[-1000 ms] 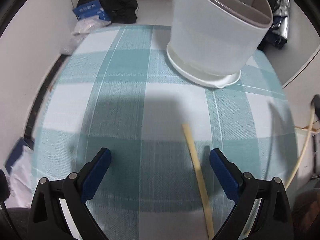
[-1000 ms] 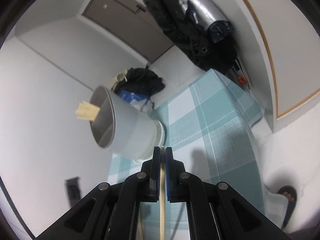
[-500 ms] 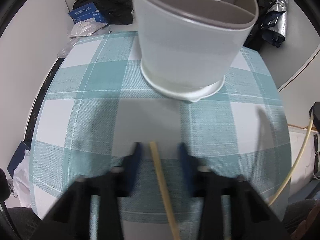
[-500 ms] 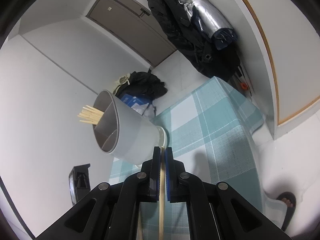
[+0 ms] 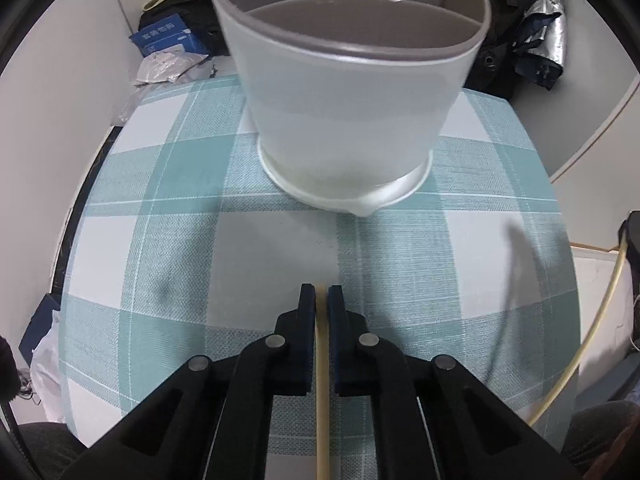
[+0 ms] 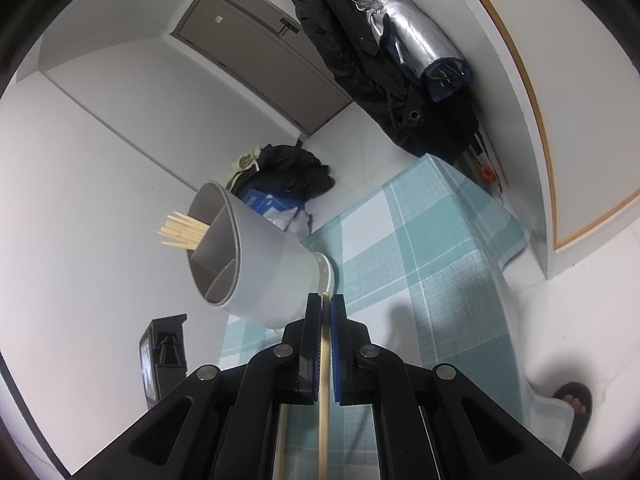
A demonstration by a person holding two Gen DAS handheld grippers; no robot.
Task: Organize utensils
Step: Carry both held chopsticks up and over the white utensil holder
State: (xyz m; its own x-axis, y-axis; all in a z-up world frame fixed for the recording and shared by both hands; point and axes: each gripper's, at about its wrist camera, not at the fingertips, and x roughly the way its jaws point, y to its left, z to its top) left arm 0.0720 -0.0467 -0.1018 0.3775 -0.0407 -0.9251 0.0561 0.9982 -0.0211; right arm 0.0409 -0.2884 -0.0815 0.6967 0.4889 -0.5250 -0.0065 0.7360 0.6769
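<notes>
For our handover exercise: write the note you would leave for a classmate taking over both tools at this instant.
Left tool: shut on a chopstick low over the checked tablecloth, in front of the utensil holder.
Right tool: shut on a second chopstick, raised, aimed towards the holder.
Done: a bundle of chopsticks already stands in one compartment.
Left: drop both held chopsticks into that same compartment. No other loose utensils are in view.
</notes>
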